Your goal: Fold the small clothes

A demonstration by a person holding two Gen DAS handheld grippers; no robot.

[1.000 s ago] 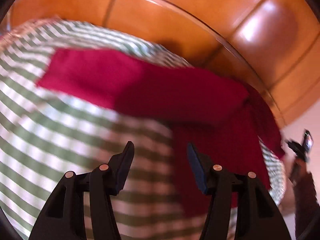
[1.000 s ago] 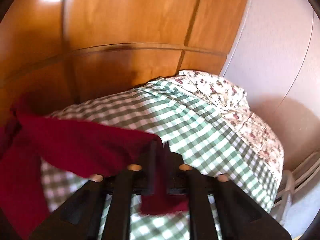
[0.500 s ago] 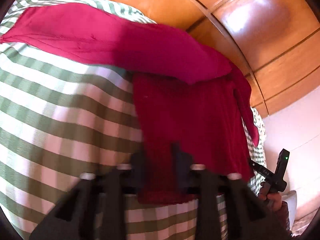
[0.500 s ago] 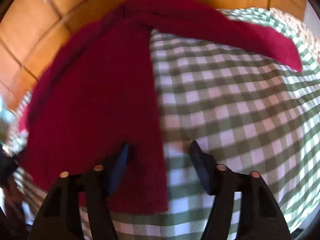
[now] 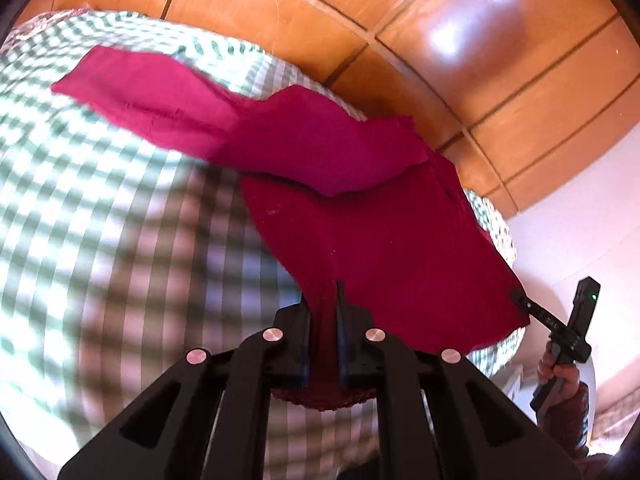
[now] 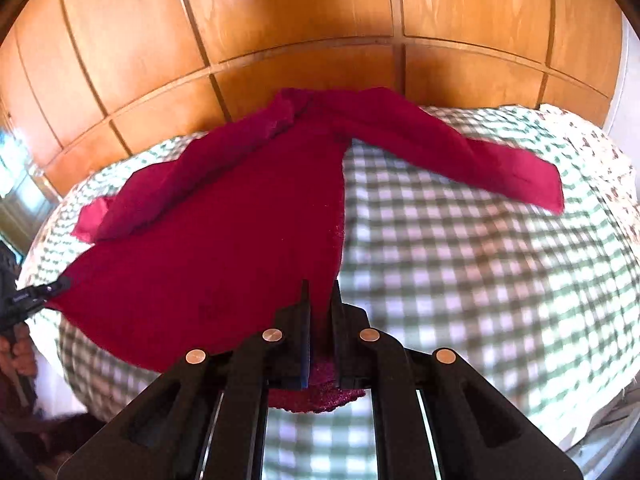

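The red sweater (image 6: 224, 240) lies on the checked bed cover (image 6: 460, 264). The left gripper (image 5: 323, 332) and the right gripper (image 6: 320, 328) each pinch a near hem corner. Lift both together, keep the hem tight, then fold far.

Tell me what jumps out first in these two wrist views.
The red garment, spread on the green checked bedspread, dominates both views, one sleeve flung out sideways. Each claw is shut on a corner of its hem: the left claw in its own view, the right claw likewise. Glossy wood panelling fills the background.
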